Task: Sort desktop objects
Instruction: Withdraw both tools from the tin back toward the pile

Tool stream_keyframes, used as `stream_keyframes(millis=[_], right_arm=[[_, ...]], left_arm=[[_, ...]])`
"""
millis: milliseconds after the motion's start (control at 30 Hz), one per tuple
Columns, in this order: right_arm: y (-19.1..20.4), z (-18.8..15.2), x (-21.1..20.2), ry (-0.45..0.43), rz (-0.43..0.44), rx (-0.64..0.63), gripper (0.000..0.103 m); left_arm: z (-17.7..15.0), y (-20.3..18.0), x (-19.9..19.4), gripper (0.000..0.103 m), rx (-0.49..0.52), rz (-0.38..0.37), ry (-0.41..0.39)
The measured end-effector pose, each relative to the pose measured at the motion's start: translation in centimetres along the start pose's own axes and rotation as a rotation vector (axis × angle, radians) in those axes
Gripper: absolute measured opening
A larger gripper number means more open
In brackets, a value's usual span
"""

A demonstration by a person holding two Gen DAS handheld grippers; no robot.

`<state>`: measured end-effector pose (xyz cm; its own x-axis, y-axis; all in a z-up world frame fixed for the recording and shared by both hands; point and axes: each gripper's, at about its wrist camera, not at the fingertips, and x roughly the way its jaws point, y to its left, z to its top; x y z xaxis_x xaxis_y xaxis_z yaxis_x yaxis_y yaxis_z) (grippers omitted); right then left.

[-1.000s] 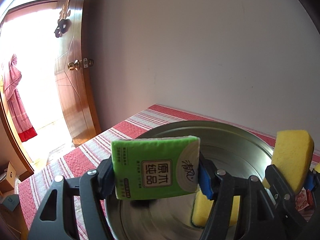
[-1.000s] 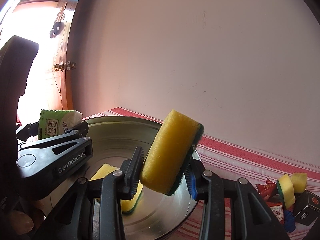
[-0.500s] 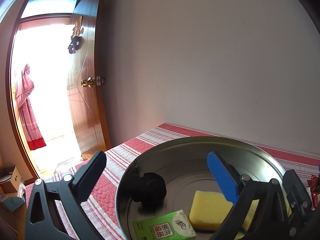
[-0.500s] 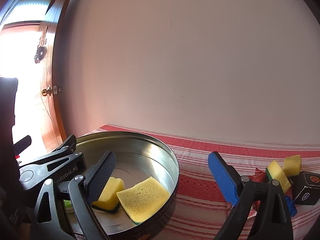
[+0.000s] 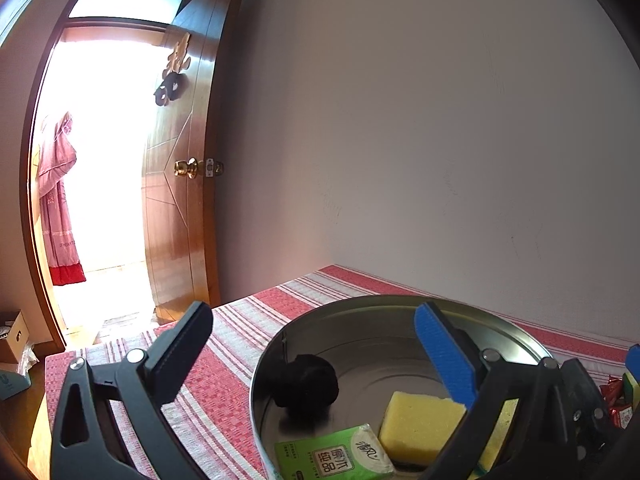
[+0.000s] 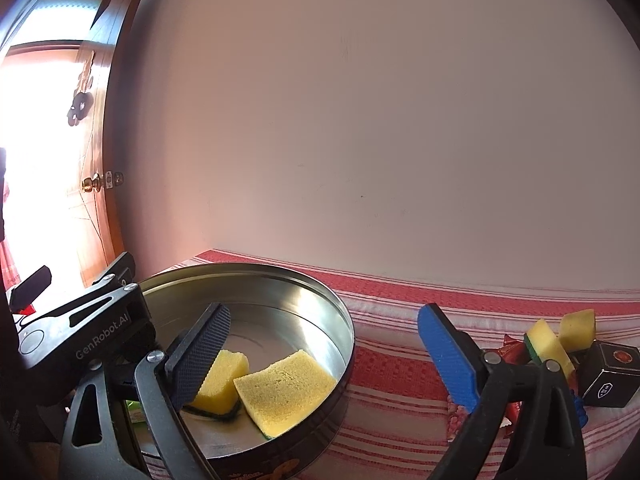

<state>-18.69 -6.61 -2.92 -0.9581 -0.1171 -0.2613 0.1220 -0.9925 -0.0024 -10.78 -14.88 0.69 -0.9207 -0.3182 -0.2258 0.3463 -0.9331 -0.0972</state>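
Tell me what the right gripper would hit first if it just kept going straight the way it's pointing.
Probably the striped tablecloth, just right of the round tin. The right gripper is open and empty, aimed slightly downward; nothing stands between its fingers and the cloth, with the wall beyond. Depth is hard to judge.

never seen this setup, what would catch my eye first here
The round metal tin on the red striped tablecloth, holding two yellow sponges and a green tissue pack. Both tools, left and right, hang open over it. To the right lies a small pile: more sponges, red wrappers, a black box.
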Motion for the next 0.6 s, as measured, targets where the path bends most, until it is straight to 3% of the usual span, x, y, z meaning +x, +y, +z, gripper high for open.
stream_keyframes(millis=[167,500,600], right_arm=[[-0.1,0.1,-0.4,-0.019,-0.012,0.008,0.097],[-1.2,0.4,-3.8,-0.199,-0.121,0.05,0.097],[-1.2,0.5,-4.0,-0.206,-0.135,0.045,0.102]], left_arm=[[-0.1,0.7,0.2,0.102,-0.036,0.011,0.006],[-0.2,0.5,0.8,0.102,-0.029,0.025,0.025],[-0.3,0.3,1.0,0.102,-0.016,0.025,0.041]])
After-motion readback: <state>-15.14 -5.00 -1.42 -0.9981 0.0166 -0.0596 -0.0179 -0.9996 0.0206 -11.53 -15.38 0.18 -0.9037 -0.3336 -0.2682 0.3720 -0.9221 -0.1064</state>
